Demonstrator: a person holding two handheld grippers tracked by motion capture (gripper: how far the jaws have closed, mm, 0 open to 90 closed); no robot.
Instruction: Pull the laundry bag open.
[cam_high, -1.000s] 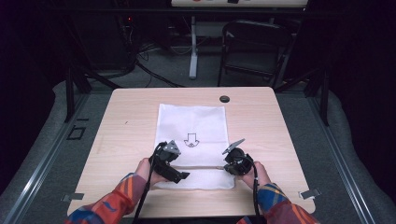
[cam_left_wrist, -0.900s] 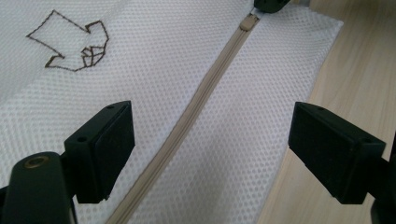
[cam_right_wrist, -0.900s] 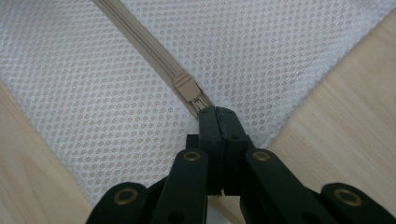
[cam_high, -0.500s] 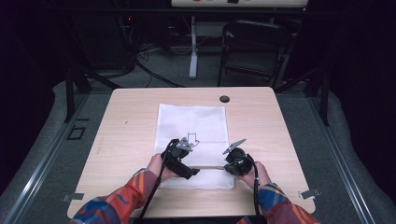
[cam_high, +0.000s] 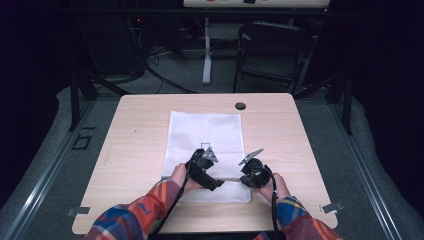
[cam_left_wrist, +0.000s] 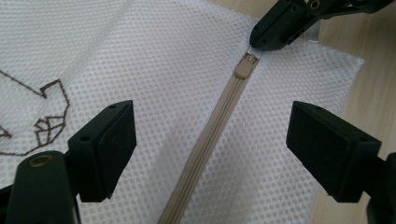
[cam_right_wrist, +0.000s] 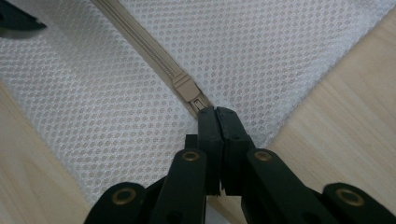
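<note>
A white mesh bag (cam_high: 205, 132) lies flat on the wooden table (cam_high: 135, 145), its beige zipper (cam_left_wrist: 219, 116) running along the near edge. My right gripper (cam_right_wrist: 217, 116) is shut on the pull tab just behind the zipper slider (cam_right_wrist: 185, 87), at the bag's near right corner. Over the zipper hovers my left gripper (cam_left_wrist: 212, 135), open, one jaw on each side of it and nothing between them. From above, the left gripper (cam_high: 216, 184) and right gripper (cam_high: 241, 178) point at each other, a short way apart. The right gripper's tip (cam_left_wrist: 268, 39) sits at the slider (cam_left_wrist: 244, 68).
A brown line emblem (cam_left_wrist: 46, 116) is printed on the bag's middle. The table has a round cable hole (cam_high: 240, 106) near its far edge. A folding chair (cam_high: 272, 50) and cables stand on the floor beyond. Bare wood lies left and right of the bag.
My left gripper has moved right along the bag's near edge, closer to the right gripper. The right gripper has stayed in place on the pull tab.
</note>
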